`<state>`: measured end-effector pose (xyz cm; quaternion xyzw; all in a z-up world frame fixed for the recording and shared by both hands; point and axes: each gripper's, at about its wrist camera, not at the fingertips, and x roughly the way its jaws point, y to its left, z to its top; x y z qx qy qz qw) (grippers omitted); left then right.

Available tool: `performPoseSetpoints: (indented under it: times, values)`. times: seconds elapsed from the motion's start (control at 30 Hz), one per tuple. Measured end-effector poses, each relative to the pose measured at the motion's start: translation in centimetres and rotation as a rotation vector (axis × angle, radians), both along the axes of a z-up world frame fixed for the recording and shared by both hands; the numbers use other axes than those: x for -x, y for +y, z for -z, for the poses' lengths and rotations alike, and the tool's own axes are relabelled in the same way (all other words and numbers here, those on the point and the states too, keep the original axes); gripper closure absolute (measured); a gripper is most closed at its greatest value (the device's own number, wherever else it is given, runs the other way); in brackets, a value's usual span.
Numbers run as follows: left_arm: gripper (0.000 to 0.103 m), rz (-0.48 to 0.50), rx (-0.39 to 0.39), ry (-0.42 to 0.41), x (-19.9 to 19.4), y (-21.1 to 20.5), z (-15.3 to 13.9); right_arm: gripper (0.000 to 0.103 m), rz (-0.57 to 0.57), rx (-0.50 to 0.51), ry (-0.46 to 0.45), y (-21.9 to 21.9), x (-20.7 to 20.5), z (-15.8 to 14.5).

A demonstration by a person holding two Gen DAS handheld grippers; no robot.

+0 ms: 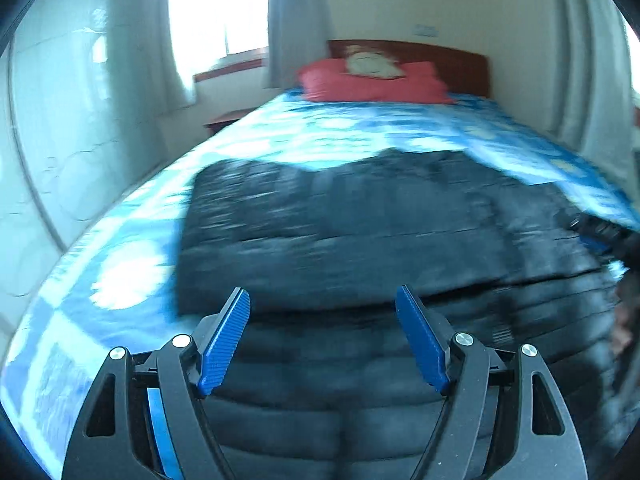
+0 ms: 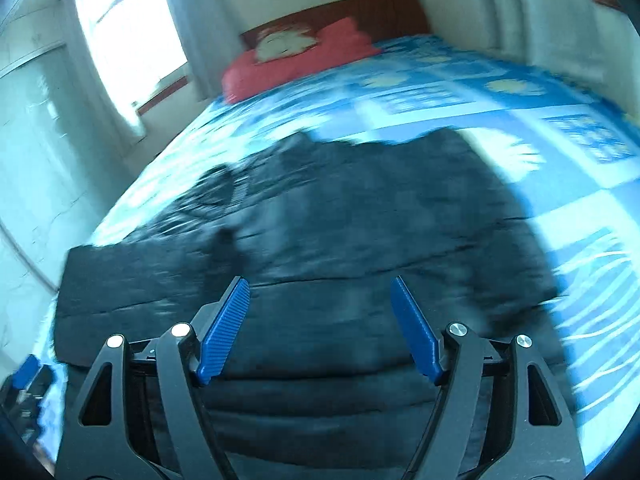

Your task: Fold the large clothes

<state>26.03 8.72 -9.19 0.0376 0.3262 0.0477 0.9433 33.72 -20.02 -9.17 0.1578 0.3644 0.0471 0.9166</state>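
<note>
A large black quilted jacket (image 1: 360, 224) lies spread on the blue patterned bed cover (image 1: 320, 128); the right wrist view shows the same jacket (image 2: 340, 232) on the bed cover (image 2: 500, 88). My left gripper (image 1: 323, 300) hovers above the jacket's near part, open, with nothing between its blue pads (image 1: 224, 344). My right gripper (image 2: 320, 290) also hangs open over the jacket, its blue pads (image 2: 416, 332) empty. The right gripper (image 1: 600, 232) shows at the right edge of the left wrist view; the left gripper (image 2: 24, 376) shows at the lower left of the right wrist view. Both pictures are blurred.
A red pillow (image 1: 372, 80) and a dark wooden headboard (image 1: 452, 60) stand at the far end of the bed. A window with grey curtains (image 1: 296, 20) and a white wardrobe (image 1: 80, 100) are on the left. A small wooden table (image 1: 224, 120) sits by the bed.
</note>
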Motion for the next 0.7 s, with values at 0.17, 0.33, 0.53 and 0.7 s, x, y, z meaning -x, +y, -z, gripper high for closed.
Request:
performPoseSetpoints:
  times: [0.17,0.33,0.53,0.7]
  values:
    - [0.029,-0.116,-0.008,0.009,0.3,5.2,0.7,0.030,-0.066,-0.015,0.053,4.8,-2.4,1.5]
    - [0.029,-0.164,0.021,0.024,0.7,7.8,1.2,0.079,-0.115,-0.007,0.120,7.7,-3.4,2.9]
    - [0.029,-0.166,0.037,0.007,0.9,8.1,0.7,0.088,-0.078,0.059,-0.044,5.8,-1.1,-3.1]
    - [0.029,-0.143,0.059,-0.002,-0.2,7.1,0.1,0.088,0.036,0.153,-0.104,0.0,-0.2,-6.2]
